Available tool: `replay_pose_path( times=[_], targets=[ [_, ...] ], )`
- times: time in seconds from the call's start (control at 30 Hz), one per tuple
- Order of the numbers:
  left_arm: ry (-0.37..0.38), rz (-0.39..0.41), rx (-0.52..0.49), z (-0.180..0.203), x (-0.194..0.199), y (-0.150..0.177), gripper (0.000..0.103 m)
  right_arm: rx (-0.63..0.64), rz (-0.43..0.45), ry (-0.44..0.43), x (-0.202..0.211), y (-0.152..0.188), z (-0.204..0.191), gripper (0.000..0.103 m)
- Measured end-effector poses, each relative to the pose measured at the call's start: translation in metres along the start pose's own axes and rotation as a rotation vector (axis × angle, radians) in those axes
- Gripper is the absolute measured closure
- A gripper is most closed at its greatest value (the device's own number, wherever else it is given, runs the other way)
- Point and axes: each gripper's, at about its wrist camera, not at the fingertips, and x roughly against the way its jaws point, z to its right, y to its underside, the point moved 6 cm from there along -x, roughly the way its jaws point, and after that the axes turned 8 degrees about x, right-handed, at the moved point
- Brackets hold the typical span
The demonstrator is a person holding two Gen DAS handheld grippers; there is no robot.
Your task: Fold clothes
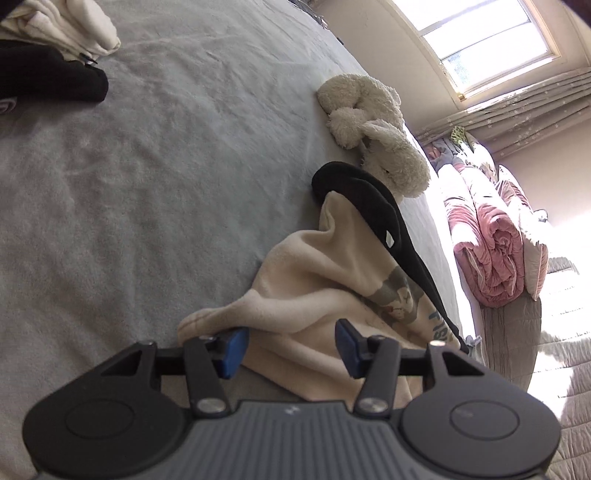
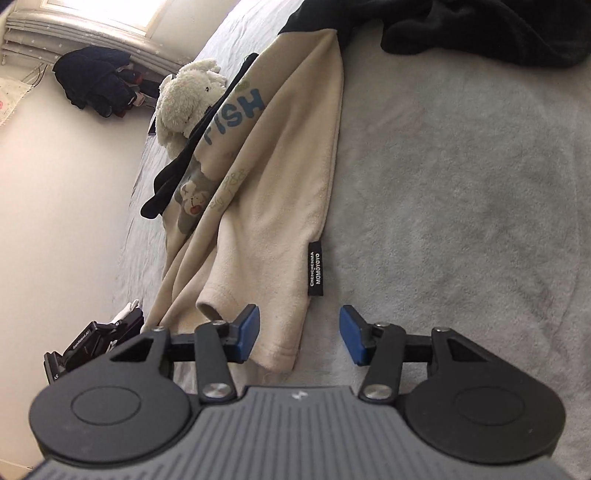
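Cream fleece top (image 2: 273,177) with black trim lay lengthwise on the grey bed (image 2: 461,221), partly gathered along its long axis, printed side up, with "FISH" lettering and a cartoon figure showing. Hem corner and side label sat just ahead of the right claw (image 2: 299,334). Opposite hem corner lay bunched just ahead of the left claw (image 1: 291,349).

Right claw: jaws wide apart, nothing between the pads; hem corner lay between and slightly below them, contact not certain. Left claw: jaws equally wide, holding nothing, rumpled fleece under and between them.

Judgement: scene fits either a garment being squared up for a fold or one released between folds; stage not settled from these views.

Risks:
- Fleece is thick and slack, so a pinch could take only the top layer and the fold would come out uneven.
- A black strip of cloth (image 1: 373,206) lay along the far edge of the top. It could drag with the garment.
- A white plush toy (image 2: 188,99) touched that same edge and could catch or be pulled along.

Room: wide bare bed on the right-claw side. The toy side runs close to the bed edge, and beyond it a pink quilt (image 1: 495,254). Dark clothes (image 2: 487,29) lay past the collar end. Folded white and black items (image 1: 55,48) sat well apart.
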Motion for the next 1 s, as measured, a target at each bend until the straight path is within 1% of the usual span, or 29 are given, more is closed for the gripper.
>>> replay_pose_path(
  times=[0.1, 0.2, 0.33, 0.4, 0.47, 0.5, 0.53, 0.6, 0.67, 0.8, 0.9, 1.0],
  targets=[
    [0.004, 0.003, 0.049, -0.007, -0.001, -0.007, 0.057, -0.010, 0.002, -0.011, -0.007, 0.001, -0.004, 0.051],
    [0.023, 0.017, 0.047, -0.002, 0.005, -0.010, 0.057, -0.034, 0.005, -0.029, -0.013, 0.002, -0.006, 0.051],
    [0.042, 0.062, -0.030, 0.014, 0.016, -0.011, 0.057, -0.027, 0.013, -0.028, -0.017, 0.003, -0.009, 0.052],
    [0.028, 0.091, -0.074, 0.018, 0.019, -0.011, 0.057, -0.031, 0.015, -0.031, -0.019, 0.005, -0.009, 0.060],
    [-0.006, 0.116, -0.119, 0.020, 0.018, -0.011, 0.057, -0.032, 0.018, -0.027, -0.020, 0.007, -0.007, 0.075],
    [-0.035, 0.126, -0.142, 0.019, 0.016, -0.011, 0.057, -0.033, 0.018, -0.020, -0.020, 0.008, -0.006, 0.080],
    [-0.068, 0.135, -0.165, 0.018, 0.013, -0.011, 0.057, -0.034, 0.016, -0.014, -0.020, 0.008, -0.005, 0.090],
    [-0.134, 0.154, -0.212, 0.015, 0.009, -0.011, 0.057, -0.025, 0.022, -0.010, -0.014, 0.007, -0.004, 0.093],
    [-0.162, 0.140, -0.237, 0.010, 0.005, -0.009, 0.057, 0.008, 0.046, 0.013, -0.003, 0.004, -0.004, 0.094],
    [-0.155, 0.105, -0.253, 0.006, 0.005, -0.003, 0.057, 0.038, 0.116, 0.059, 0.024, -0.008, 0.005, 0.095],
    [-0.114, 0.067, -0.223, 0.005, 0.007, 0.002, 0.057, 0.029, 0.162, 0.080, 0.044, -0.017, 0.020, 0.096],
    [-0.070, 0.028, -0.189, 0.004, 0.009, 0.007, 0.057, 0.016, 0.182, 0.095, 0.060, -0.021, 0.034, 0.096]
  ],
)
